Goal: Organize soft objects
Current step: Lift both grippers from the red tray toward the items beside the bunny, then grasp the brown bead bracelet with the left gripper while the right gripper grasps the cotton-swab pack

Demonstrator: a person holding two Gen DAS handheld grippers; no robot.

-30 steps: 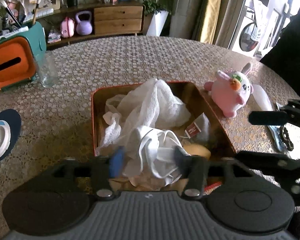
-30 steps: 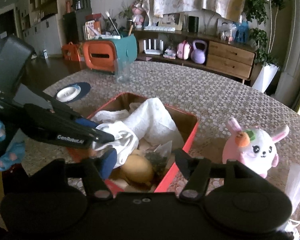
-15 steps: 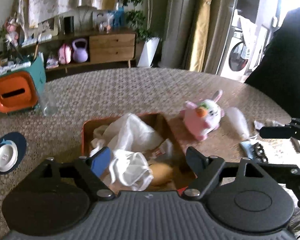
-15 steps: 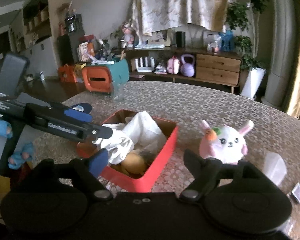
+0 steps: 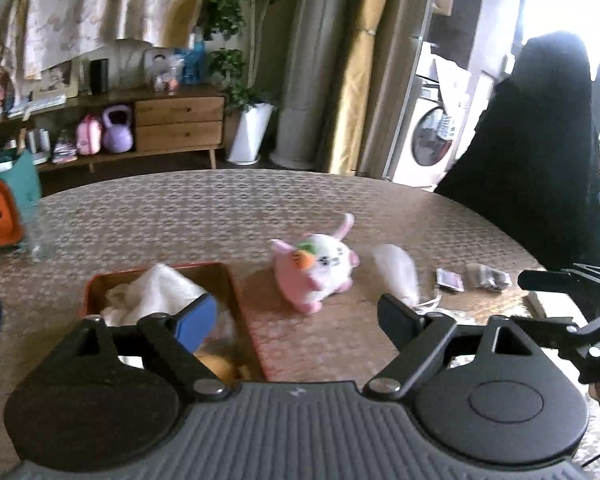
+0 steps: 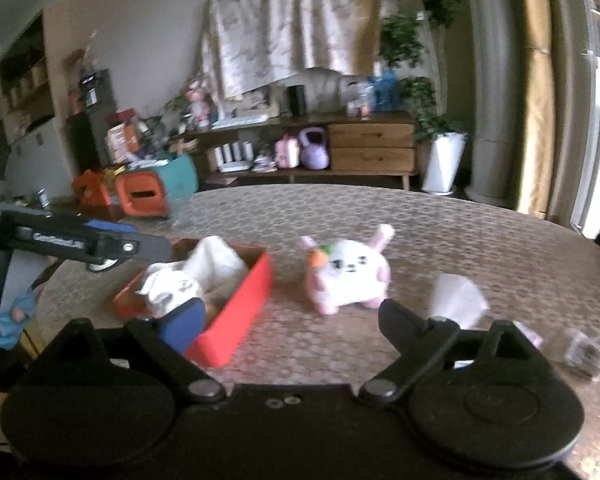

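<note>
Pink-and-white plush rabbit at 12 o'clock of the right gripper; judged light, squashy; pinch its round body; both grippers' fingers spread, empty; left gripper likewise.

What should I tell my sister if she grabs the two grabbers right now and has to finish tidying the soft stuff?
Left gripper: open, empty, above the table.
Right gripper: open, empty.
White cloth is already in the red box.
Bunny plush sits on the table just right of the box, not yet put away.
A white bag and small packets lie further right.
Next, probably: pick up the bunny and put it in the box.
</note>
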